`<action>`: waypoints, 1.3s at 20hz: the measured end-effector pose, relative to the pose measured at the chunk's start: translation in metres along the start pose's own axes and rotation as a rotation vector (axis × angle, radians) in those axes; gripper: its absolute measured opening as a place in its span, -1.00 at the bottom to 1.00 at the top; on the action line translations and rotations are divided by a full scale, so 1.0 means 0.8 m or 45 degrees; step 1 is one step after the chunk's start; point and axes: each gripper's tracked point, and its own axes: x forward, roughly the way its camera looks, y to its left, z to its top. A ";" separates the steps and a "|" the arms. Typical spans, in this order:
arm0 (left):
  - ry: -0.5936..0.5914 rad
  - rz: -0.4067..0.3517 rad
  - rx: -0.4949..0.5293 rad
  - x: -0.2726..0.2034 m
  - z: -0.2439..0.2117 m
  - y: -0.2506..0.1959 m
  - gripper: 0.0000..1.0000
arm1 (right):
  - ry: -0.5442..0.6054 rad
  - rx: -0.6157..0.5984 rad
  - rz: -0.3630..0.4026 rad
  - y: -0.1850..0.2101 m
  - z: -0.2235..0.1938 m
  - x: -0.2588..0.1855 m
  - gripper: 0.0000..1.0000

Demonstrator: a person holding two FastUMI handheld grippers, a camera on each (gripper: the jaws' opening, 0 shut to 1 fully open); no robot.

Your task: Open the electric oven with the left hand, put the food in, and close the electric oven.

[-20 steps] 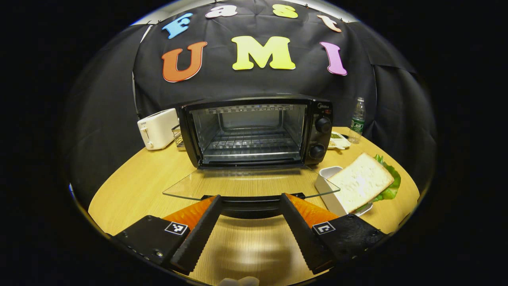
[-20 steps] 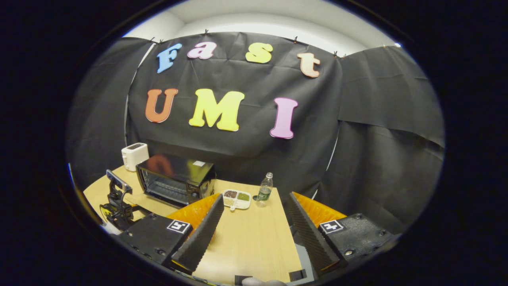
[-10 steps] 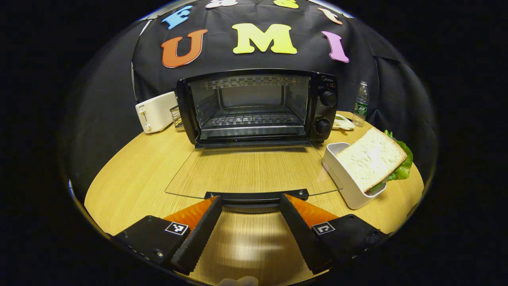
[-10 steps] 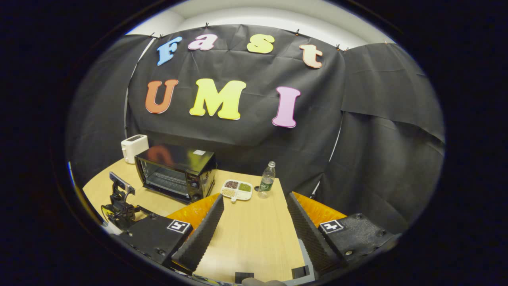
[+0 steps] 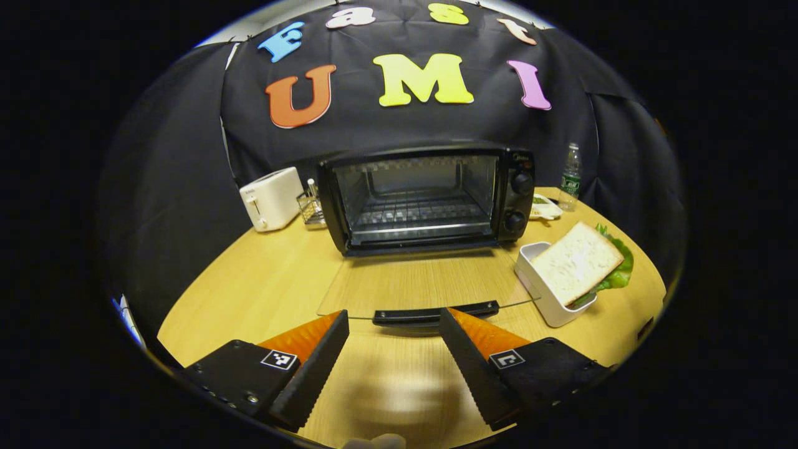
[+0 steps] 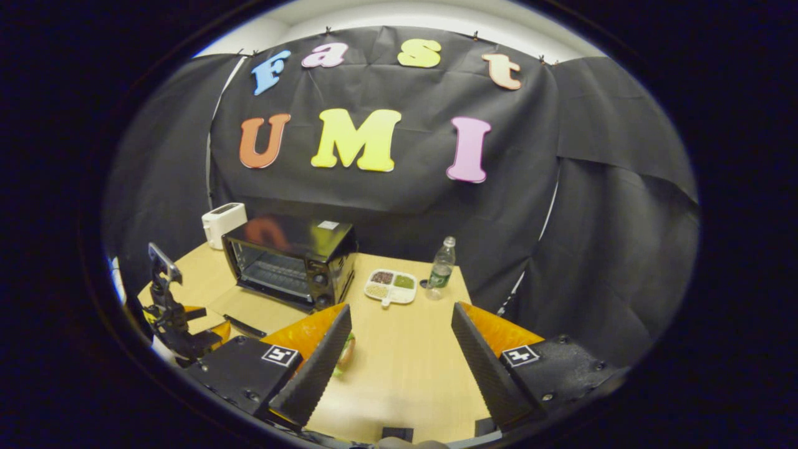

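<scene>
The black electric oven [image 5: 430, 196] stands open, its wire rack bare. Its glass door [image 5: 430, 280] lies flat over the table, handle [image 5: 436, 313] nearest me. My left gripper [image 5: 394, 315] is open, its tips just short of the handle and not touching it. A sandwich of white bread and lettuce [image 5: 576, 262] leans in a white dish [image 5: 548, 305] to the right of the door. In the right gripper view the oven [image 6: 293, 259] is at the left, and my right gripper [image 6: 402, 307] hangs open above the table. The left gripper [image 6: 187, 324] sits by the door handle [image 6: 243, 325].
A white toaster [image 5: 271, 198] and a small wire rack [image 5: 310, 209] stand left of the oven. A water bottle [image 6: 441, 268] and a divided white dish of grains [image 6: 391, 287] sit right of it. The round wooden table [image 6: 405, 374] ends close to the black cloth wall.
The left gripper has backed off from the lowered door and shifted left, so the oven looks smaller. The right gripper has drifted, and a bit of the sandwich now peeks past its left finger.
</scene>
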 end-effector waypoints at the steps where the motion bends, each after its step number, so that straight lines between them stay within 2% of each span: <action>1: -0.038 0.018 0.005 -0.015 0.018 0.010 0.92 | 0.018 0.018 0.022 0.006 -0.011 0.007 1.00; 10: -0.362 0.105 -0.067 -0.130 0.185 0.060 0.91 | 0.306 0.213 0.204 0.061 -0.132 0.089 1.00; 14: -0.510 0.110 -0.051 -0.168 0.256 0.061 0.91 | 0.411 0.345 0.279 0.079 -0.152 0.123 0.92; 20: -0.603 0.110 -0.036 -0.198 0.305 0.049 0.91 | 0.555 0.448 0.449 0.111 -0.170 0.164 0.86; 23: -0.597 0.103 -0.035 -0.198 0.310 0.038 0.91 | 0.619 0.491 0.521 0.122 -0.173 0.177 0.84; 26: -0.579 0.107 -0.040 -0.196 0.310 0.033 0.91 | 0.680 0.521 0.577 0.130 -0.179 0.191 0.75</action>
